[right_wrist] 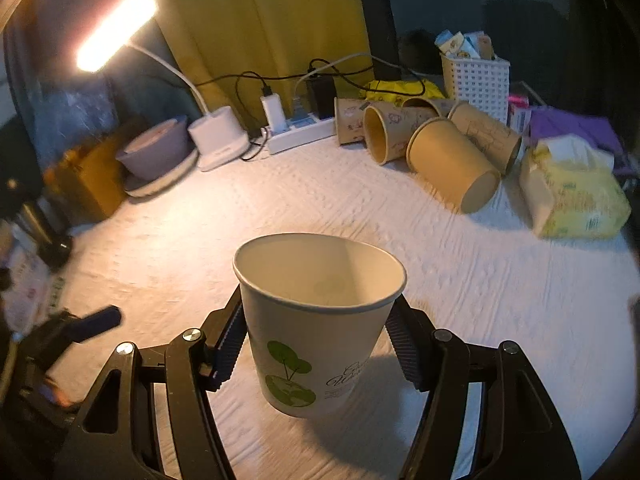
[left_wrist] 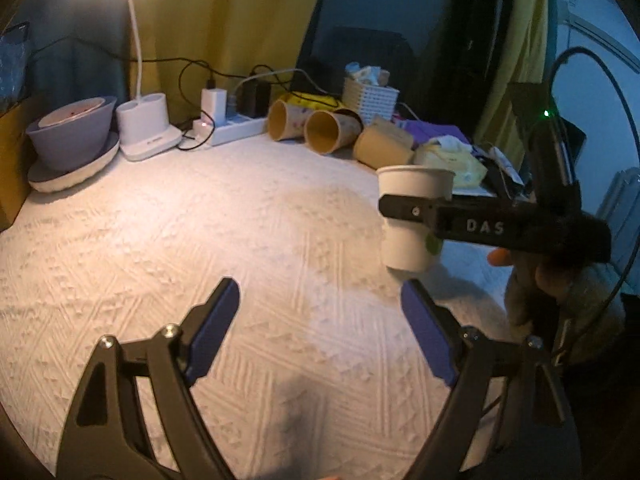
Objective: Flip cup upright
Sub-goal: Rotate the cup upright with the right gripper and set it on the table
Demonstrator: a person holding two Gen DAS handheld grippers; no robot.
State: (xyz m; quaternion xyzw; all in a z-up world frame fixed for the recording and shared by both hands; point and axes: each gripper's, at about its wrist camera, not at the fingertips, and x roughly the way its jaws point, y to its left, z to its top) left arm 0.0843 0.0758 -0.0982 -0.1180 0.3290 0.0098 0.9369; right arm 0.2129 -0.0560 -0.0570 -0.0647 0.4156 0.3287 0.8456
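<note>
A white paper cup (right_wrist: 316, 320) with a green tree print stands mouth up, held between the pads of my right gripper (right_wrist: 316, 344), which is shut on its sides. In the left wrist view the same cup (left_wrist: 408, 236) shows at the right, upright, with the right gripper's black finger (left_wrist: 424, 212) across it; its base is at or just above the white cloth. My left gripper (left_wrist: 320, 328) is open and empty, low over the cloth, left of the cup.
Several brown paper cups (right_wrist: 440, 148) lie on their sides at the back. A tissue pack (right_wrist: 572, 192) lies at the right, a white basket (right_wrist: 476, 76) behind. A power strip (left_wrist: 236, 124), lamp base (left_wrist: 148, 128) and grey bowl (left_wrist: 68, 132) stand at the back left.
</note>
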